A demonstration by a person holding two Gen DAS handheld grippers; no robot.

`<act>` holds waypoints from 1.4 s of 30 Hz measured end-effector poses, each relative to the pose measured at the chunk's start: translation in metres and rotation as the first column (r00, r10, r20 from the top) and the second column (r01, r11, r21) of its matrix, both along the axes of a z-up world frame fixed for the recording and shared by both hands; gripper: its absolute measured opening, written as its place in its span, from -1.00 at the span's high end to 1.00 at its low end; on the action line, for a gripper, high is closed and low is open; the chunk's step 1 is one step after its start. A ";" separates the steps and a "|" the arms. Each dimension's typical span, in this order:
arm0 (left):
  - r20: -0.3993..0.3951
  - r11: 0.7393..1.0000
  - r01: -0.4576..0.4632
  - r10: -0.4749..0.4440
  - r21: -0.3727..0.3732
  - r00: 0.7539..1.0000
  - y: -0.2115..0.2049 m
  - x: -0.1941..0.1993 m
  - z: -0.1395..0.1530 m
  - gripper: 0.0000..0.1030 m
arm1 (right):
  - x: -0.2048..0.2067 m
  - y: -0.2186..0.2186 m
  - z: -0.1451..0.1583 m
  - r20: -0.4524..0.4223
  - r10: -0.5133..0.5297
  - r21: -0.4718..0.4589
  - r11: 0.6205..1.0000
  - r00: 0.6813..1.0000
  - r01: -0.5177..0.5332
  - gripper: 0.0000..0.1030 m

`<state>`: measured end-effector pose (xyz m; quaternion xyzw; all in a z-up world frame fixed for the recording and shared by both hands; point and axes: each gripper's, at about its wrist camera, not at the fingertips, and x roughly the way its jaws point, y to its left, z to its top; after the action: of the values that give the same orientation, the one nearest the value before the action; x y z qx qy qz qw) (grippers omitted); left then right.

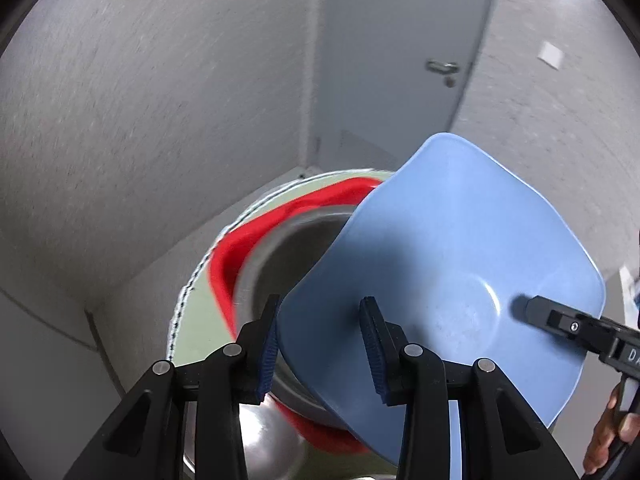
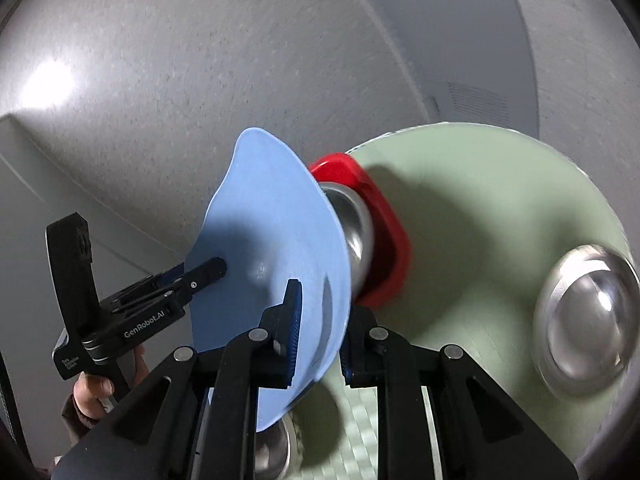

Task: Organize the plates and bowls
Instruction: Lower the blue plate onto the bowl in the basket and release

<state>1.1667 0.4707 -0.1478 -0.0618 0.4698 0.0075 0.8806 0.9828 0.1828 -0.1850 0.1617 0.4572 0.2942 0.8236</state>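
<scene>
Both your left gripper [image 1: 320, 344] and right gripper [image 2: 320, 332] clench the blue plate's [image 1: 460, 248] rim — uneven pulling could dislodge the steel bowl [image 1: 288, 256] beneath.

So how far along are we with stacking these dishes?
Done: one steel bowl sits inside the red dish on the green table. In hand: the left gripper and right gripper both clamp the blue dish, tilted over that stack. Left: probably seating it, then handling the second steel bowl, which stands apart.
</scene>
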 end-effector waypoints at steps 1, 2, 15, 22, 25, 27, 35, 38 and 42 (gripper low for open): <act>-0.011 1.000 -0.016 0.016 0.000 1.000 0.008 0.006 -0.005 0.32 | 0.006 0.004 -0.003 -0.006 0.009 -0.010 1.000 1.000 -0.009 0.68; -0.021 1.000 -0.028 0.028 0.004 0.999 0.015 0.011 -0.011 0.31 | 0.011 0.010 -0.010 -0.019 0.022 -0.020 1.000 1.000 -0.023 0.68; -0.094 0.997 -0.074 0.078 0.036 0.993 0.025 0.063 -0.040 0.33 | 0.066 0.070 -0.062 -0.142 0.070 -0.143 0.986 0.987 -0.091 0.63; -0.088 0.997 -0.067 0.070 0.036 0.994 0.022 0.070 -0.049 0.26 | 0.072 0.079 -0.056 -0.161 0.075 -0.136 0.986 0.984 -0.097 0.29; -0.093 0.997 -0.062 0.066 0.042 0.994 0.024 0.063 -0.049 0.26 | 0.067 0.080 -0.046 -0.143 0.083 -0.134 0.986 0.986 -0.103 -0.17; -0.095 0.997 -0.065 0.069 0.044 0.993 0.024 0.059 -0.048 0.25 | 0.064 0.078 -0.040 -0.123 0.074 -0.158 0.983 0.990 -0.094 -0.37; -0.027 0.996 -0.084 0.085 0.042 0.996 0.026 0.011 -0.026 -0.20 | 0.052 0.063 -0.027 -0.084 0.024 -0.175 0.984 0.996 -0.039 -0.49; -0.009 0.995 -0.091 0.092 0.035 0.996 0.028 -0.016 -0.024 -0.20 | 0.041 0.050 -0.023 -0.052 0.001 -0.169 0.986 0.999 -0.010 -0.49; 0.016 0.994 -0.111 0.111 0.016 0.994 0.031 -0.058 -0.022 -0.27 | 0.021 0.035 -0.024 -0.017 -0.037 -0.193 0.981 0.999 0.033 -0.49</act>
<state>1.1086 0.5013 -0.1696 -0.0806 0.4588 0.0600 0.8828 1.0041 0.2183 -0.2085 0.0920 0.4890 0.2323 0.8357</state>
